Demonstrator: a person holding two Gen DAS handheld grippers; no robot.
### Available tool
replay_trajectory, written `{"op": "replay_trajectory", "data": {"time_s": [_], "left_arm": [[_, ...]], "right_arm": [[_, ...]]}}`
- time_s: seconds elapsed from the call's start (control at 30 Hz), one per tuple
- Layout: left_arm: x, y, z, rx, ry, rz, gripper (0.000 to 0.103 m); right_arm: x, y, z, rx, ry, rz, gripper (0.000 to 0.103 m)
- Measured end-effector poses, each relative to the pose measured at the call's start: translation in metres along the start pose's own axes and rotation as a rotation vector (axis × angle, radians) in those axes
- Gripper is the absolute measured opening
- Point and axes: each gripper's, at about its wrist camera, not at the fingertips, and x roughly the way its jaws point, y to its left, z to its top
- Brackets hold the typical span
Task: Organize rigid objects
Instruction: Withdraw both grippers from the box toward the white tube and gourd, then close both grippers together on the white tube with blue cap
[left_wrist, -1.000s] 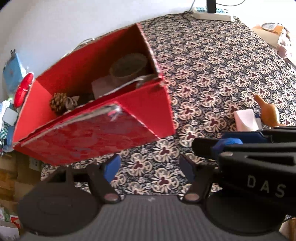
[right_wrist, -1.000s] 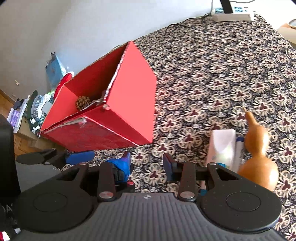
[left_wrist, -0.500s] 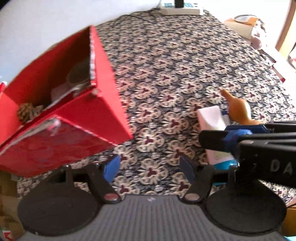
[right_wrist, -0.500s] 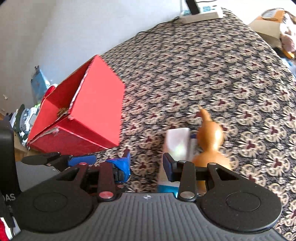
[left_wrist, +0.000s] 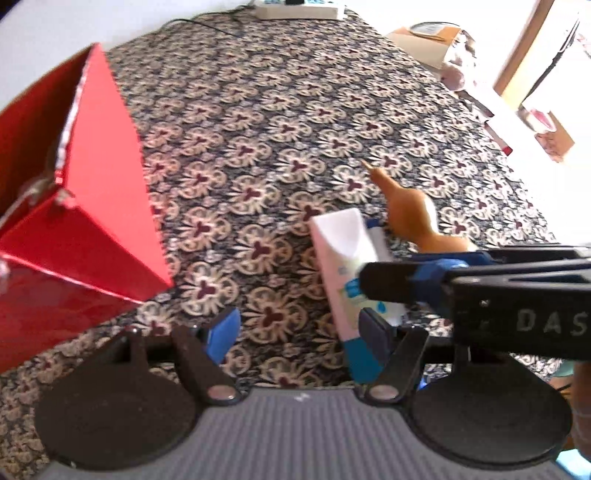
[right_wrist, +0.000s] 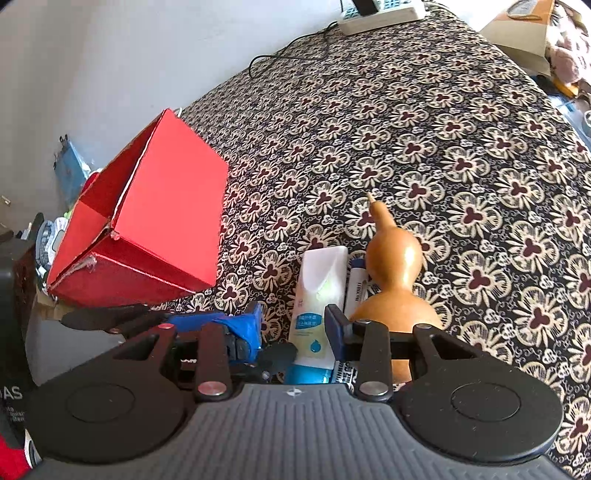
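Both grippers have swung away from the red box (right_wrist: 147, 236) toward the white tube (right_wrist: 317, 291), which lies flat on the cloth beside the gourd (right_wrist: 395, 273). The left gripper (left_wrist: 299, 328) and right gripper (right_wrist: 295, 325) are open and empty, ready to grab it.

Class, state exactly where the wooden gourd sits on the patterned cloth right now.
In the right wrist view the wooden gourd lies on the floral cloth, right of centre, beside a marker pen and a white tube, neck pointing away.
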Motion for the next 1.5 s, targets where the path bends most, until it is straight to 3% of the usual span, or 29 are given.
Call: {"op": "replay_trajectory", "data": {"time_s": [0.1,0.27,0.57,0.77,1.0,1.23,1.5], "left_arm": [[0.004,0.001,0.0,-0.004,0.006,-0.026,0.071],[0.009,0.003,-0.001,-0.013,0.014,-0.06,0.071],[0.005,0.007,-0.001,-0.009,-0.004,-0.077,0.071],[0.003,0.006,-0.004,0.022,-0.007,-0.092,0.071],[0.004,0.019,-0.009,-0.012,-0.003,-0.089,0.071],[0.005,0.028,-0.017,-0.032,0.012,-0.087,0.071],[0.008,0.033,-0.025,-0.024,0.016,-0.051,0.052]], "right_arm": [[0.007,0.006,0.002,-0.011,0.017,-0.015,0.021],[0.019,0.012,0.005,-0.047,0.04,-0.109,0.021],[0.047,0.016,0.007,-0.029,0.111,-0.138,0.022],[0.059,0.007,0.006,0.079,0.119,-0.053,0.023],[0.071,0.006,0.002,0.161,0.158,0.055,0.023],[0.091,0.019,-0.011,0.145,0.191,0.134,0.021],[0.101,0.035,-0.013,0.105,0.169,0.176,0.02]]}}
